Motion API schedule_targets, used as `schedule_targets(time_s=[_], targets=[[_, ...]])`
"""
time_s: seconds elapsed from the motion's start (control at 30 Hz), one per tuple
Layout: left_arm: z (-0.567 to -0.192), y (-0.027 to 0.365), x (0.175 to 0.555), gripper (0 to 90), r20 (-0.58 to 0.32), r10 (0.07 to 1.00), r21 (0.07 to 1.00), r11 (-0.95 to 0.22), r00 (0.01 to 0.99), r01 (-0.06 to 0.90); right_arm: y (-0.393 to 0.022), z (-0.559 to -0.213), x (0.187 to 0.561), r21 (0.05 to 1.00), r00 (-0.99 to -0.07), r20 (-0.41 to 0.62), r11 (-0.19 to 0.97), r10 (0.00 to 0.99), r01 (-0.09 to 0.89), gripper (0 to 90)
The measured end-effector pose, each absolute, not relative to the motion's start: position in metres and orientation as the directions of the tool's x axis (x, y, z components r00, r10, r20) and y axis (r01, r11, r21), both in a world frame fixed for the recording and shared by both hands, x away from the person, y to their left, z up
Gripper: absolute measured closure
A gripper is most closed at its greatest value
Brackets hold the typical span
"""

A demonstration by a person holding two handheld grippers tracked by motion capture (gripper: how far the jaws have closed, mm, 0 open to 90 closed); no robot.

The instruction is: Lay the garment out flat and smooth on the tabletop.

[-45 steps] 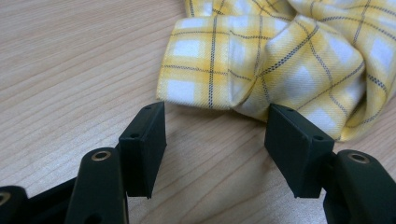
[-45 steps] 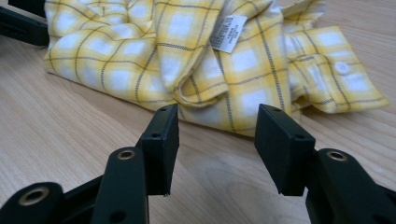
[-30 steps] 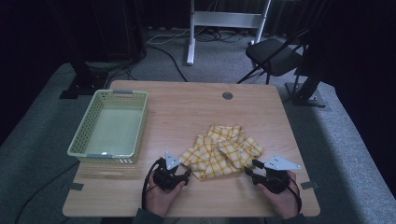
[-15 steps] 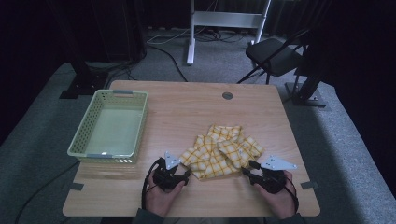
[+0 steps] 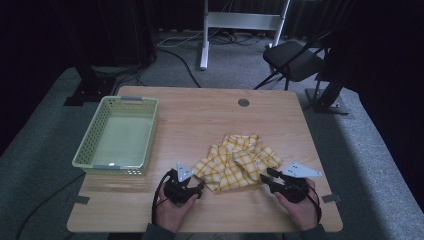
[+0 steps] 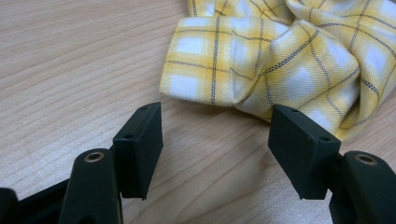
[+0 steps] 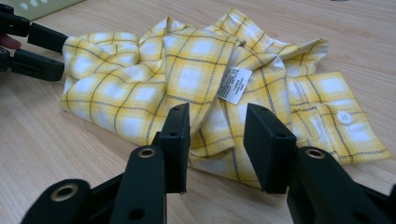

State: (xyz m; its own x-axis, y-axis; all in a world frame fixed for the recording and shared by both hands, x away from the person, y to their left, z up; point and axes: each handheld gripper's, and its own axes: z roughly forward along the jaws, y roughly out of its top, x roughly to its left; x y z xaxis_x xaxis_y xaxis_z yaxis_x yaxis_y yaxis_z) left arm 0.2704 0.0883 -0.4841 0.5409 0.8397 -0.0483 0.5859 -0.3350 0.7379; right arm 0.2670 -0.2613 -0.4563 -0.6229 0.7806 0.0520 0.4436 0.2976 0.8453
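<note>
1. Yellow plaid shirt (image 5: 237,162) lies crumpled on table (image 5: 200,120), between both grippers.
2. Left gripper (image 6: 215,140): jaws wide apart, just short of shirt edge.
3. Right gripper (image 7: 217,140): jaws have just been closing, shirt edge between them, not clamped.

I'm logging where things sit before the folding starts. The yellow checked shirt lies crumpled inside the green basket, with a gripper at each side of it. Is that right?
Not quite. The yellow checked shirt lies crumpled on the bare wooden table, not inside the green basket, which stands apart to its left. The high view shows this. The left gripper and right gripper do sit at each side of it.
</note>
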Motion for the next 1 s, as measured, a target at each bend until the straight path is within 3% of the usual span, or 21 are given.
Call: schedule_targets(time_s=[0.2, 1.0], targets=[[-0.484, 0.087, 0.27, 35.9, -0.042, 0.84, 0.738, -0.339, 0.541, 0.584, -0.26, -0.457, 0.266, 0.843, -0.627, 0.065, 0.293, 0.777, 0.451, 63.5], [-0.484, 0.085, 0.269, 35.2, -0.011, 0.839, 0.733, -0.363, 0.545, 0.575, -0.249, -0.471, 0.268, 0.837, -0.626, 0.057, 0.305, 0.778, 0.455, 52.4]])
